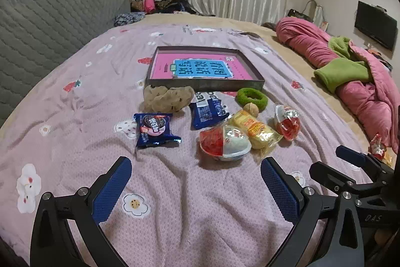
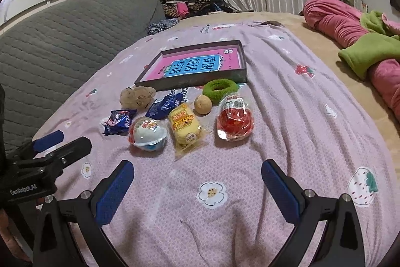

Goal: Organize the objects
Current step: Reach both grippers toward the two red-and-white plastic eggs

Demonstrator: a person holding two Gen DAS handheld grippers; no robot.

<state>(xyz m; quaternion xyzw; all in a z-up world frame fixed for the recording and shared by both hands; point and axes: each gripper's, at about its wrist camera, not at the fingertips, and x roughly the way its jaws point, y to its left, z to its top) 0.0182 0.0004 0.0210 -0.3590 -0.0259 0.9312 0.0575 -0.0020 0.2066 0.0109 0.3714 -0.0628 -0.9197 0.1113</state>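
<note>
A shallow dark tray (image 1: 205,86) (image 2: 197,81) with a pink and blue sheet inside lies on the bed. In front of it lie a tan plush lump (image 1: 167,98) (image 2: 137,96), two blue cookie packs (image 1: 155,129) (image 1: 208,109), a green ring (image 1: 252,97) (image 2: 220,89), a small tan ball (image 1: 251,109) (image 2: 203,104), a yellow snack pack (image 1: 257,129) (image 2: 185,126) and two red-and-white egg packs (image 1: 225,142) (image 2: 235,119). My left gripper (image 1: 196,192) is open and empty, short of the nearest egg pack. My right gripper (image 2: 197,194) is open and empty, short of the yellow pack.
The objects lie on a pink flowered sheet (image 1: 175,204) (image 2: 287,116). A grey quilted headboard (image 1: 50,16) stands at the left. Pink and green bedding (image 1: 350,71) is piled at the right. The right gripper shows at the left wrist view's right edge (image 1: 350,174).
</note>
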